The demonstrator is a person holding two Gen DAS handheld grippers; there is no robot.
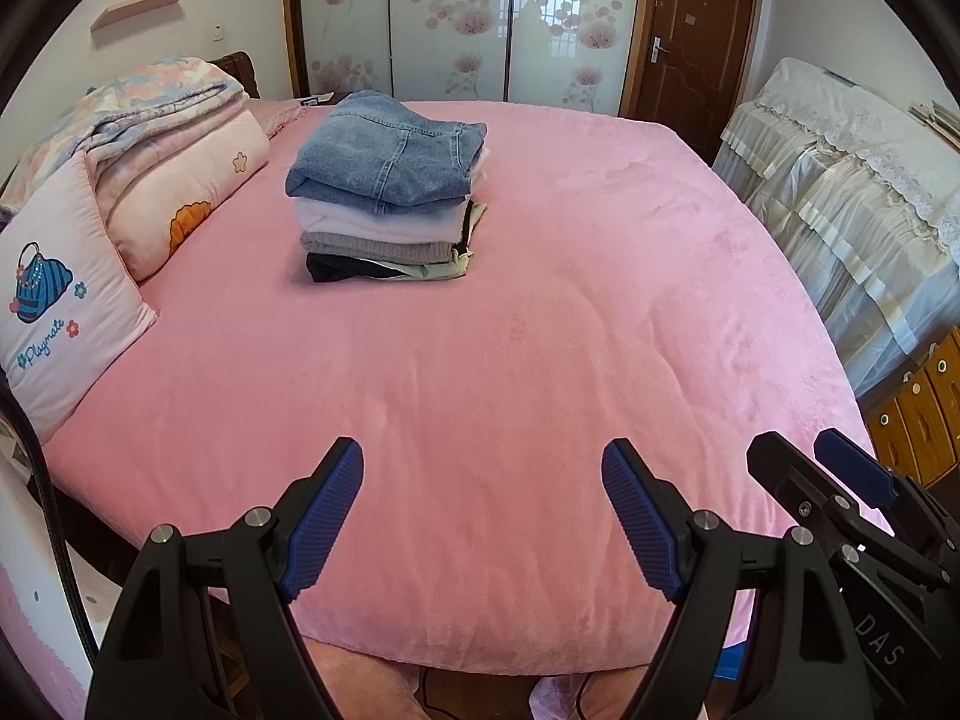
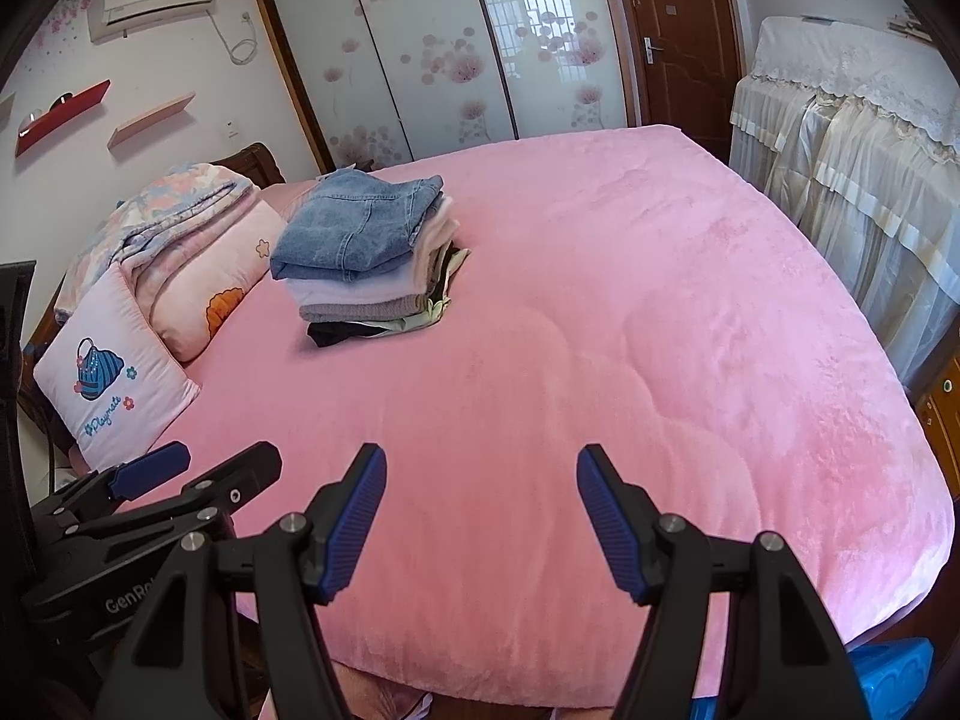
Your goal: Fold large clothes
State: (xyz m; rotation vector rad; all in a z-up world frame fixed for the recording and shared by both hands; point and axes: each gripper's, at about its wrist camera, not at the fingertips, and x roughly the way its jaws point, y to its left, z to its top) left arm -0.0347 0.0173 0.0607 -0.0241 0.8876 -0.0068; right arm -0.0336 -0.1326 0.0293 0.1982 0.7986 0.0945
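Observation:
A stack of folded clothes (image 1: 384, 192) sits on the pink bed (image 1: 480, 390), with blue jeans on top, then white, grey, pale green and black layers; the same stack (image 2: 366, 258) shows in the right wrist view. My left gripper (image 1: 483, 462) hovers open over the near edge of the bed, nothing between its blue pads. Beside it, my right gripper (image 2: 480, 468) is also open and empty, well short of the stack. Each gripper shows in the other's view: the right gripper (image 1: 840, 462) at lower right, the left gripper (image 2: 198, 462) at lower left.
Pillows (image 1: 66, 312) and a folded quilt (image 1: 168, 120) lie along the left side of the bed. A cloth-covered cabinet (image 1: 852, 192) stands on the right, wardrobe doors (image 1: 456, 18) and a brown door (image 1: 690, 42) behind. A blue object (image 2: 894, 678) sits on the floor at lower right.

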